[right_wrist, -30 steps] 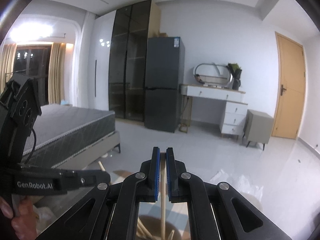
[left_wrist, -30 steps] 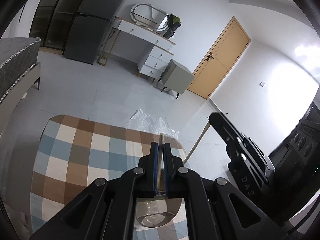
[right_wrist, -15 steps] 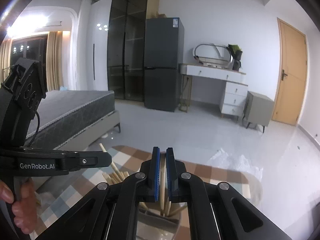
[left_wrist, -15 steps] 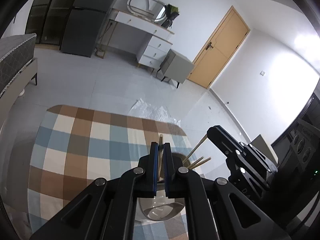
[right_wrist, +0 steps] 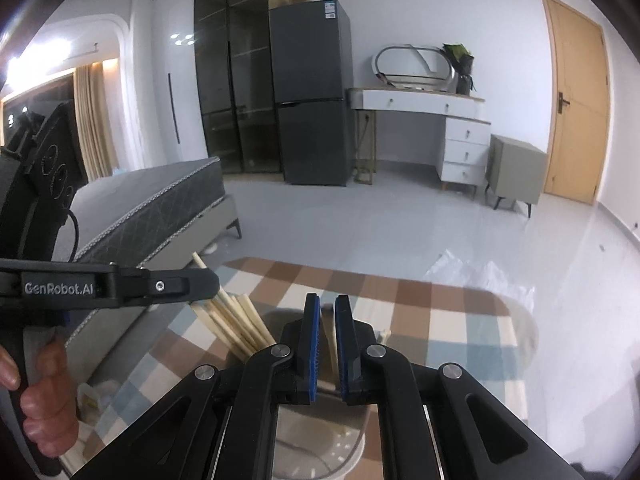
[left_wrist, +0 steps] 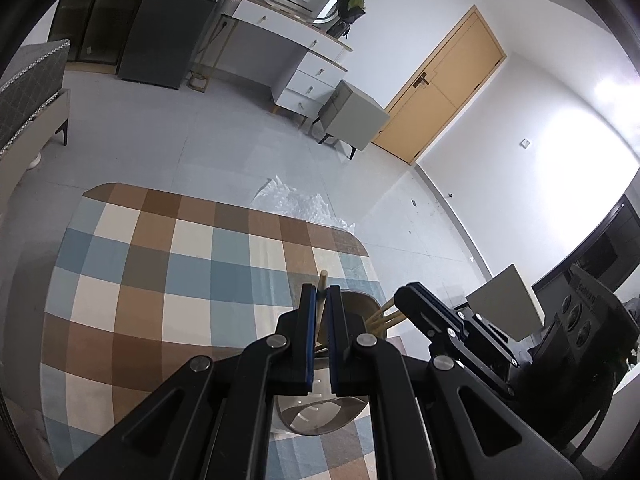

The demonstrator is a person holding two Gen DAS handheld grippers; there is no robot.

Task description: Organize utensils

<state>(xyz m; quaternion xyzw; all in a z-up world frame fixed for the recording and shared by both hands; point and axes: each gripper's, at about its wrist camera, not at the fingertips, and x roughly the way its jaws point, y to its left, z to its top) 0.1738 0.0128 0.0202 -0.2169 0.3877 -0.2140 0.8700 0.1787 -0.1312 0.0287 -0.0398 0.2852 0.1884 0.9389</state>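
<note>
Where chopsticks [right_wrist: 236,324] lean, holder [right_wrist: 320,444] below

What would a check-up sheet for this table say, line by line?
Surface: checked cloth in brown, blue and cream, on a round-cornered table.
Job's things: beige holder under both tongs; loose chopsticks lean in it.
Clutter: clear plastic sheet on the floor past the table.
Grippers: left tongs shut on a chopstick; right tongs have a second chopstick between the pads, grip unclear.
Cables: black cable on the left tool.
Surroundings: bed, fridge, white desk, wooden door.
</note>
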